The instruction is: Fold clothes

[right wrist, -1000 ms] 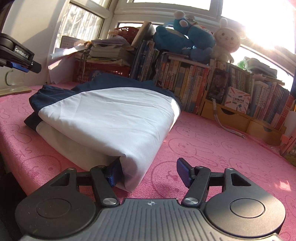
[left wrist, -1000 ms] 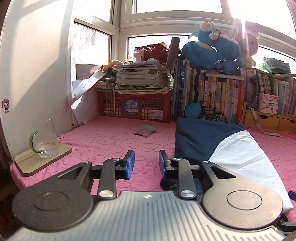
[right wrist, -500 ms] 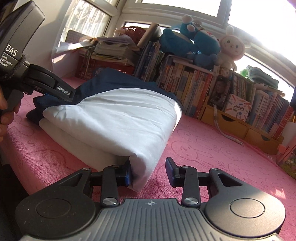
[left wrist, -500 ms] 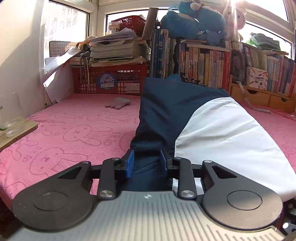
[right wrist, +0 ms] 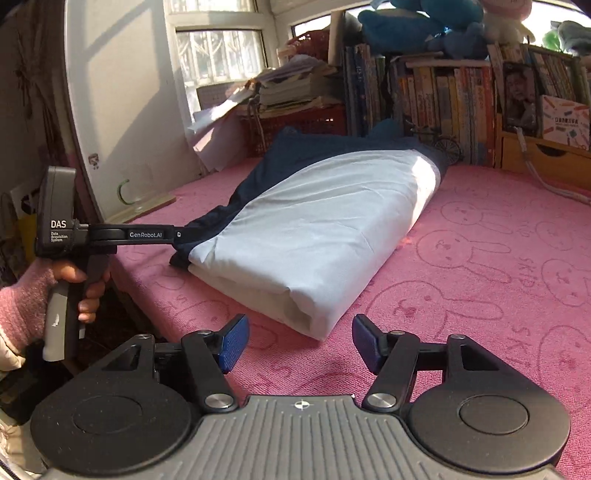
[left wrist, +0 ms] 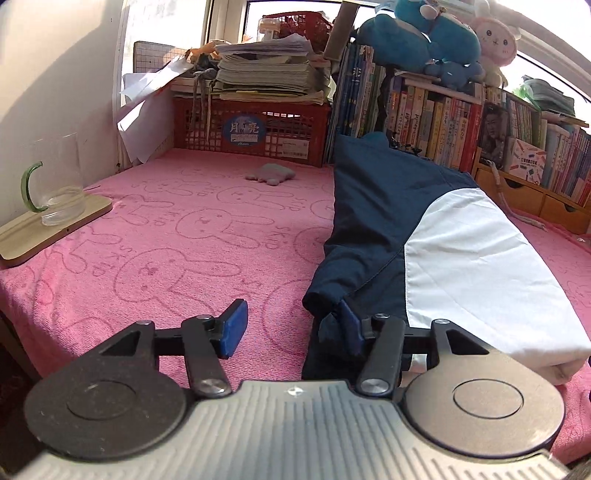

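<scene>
Your folded navy-and-white jacket lies on the pink bunny-print blanket. Your left hand-held gripper has just been opening, its jaws wide, the right pad against the jacket's navy corner. Your right hand-held gripper has just been opening too, jaws wide, just short of the white fold.

A pink towel-like cover printed with rabbit outlines lay over the flat surface. A white wall stood on the left, sunlit in patches. Windows let in bright daylight behind a red plastic crate stacked with papers. Rows of books filled the shelf, with plush toys on top.
</scene>
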`<move>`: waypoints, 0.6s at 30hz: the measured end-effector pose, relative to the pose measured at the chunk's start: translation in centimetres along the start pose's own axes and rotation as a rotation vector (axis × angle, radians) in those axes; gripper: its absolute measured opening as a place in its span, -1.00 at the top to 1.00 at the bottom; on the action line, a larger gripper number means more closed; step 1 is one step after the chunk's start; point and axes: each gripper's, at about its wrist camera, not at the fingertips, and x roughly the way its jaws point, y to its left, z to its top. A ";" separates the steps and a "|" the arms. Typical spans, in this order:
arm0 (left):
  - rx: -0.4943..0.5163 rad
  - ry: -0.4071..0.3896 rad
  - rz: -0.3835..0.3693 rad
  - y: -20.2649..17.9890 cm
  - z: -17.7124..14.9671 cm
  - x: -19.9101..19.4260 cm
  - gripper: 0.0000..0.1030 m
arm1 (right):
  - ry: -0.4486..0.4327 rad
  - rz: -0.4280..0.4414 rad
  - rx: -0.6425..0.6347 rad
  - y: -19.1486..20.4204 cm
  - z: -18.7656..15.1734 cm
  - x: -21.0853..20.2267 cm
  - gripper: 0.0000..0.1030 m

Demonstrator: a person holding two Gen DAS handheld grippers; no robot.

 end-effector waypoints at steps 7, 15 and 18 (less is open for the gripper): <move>-0.064 -0.022 -0.384 -0.1 7.7 0.5 -0.09 | -0.158 -0.186 0.070 -7.1 6.4 -0.2 -0.46; 0.068 0.180 -0.660 -10.9 15.9 11.4 -0.38 | -0.127 -0.222 0.127 -11.4 11.2 10.3 -0.44; 0.062 0.307 -0.583 -14.1 17.2 16.9 -0.38 | -0.122 -0.229 0.065 -10.5 11.6 13.2 -0.44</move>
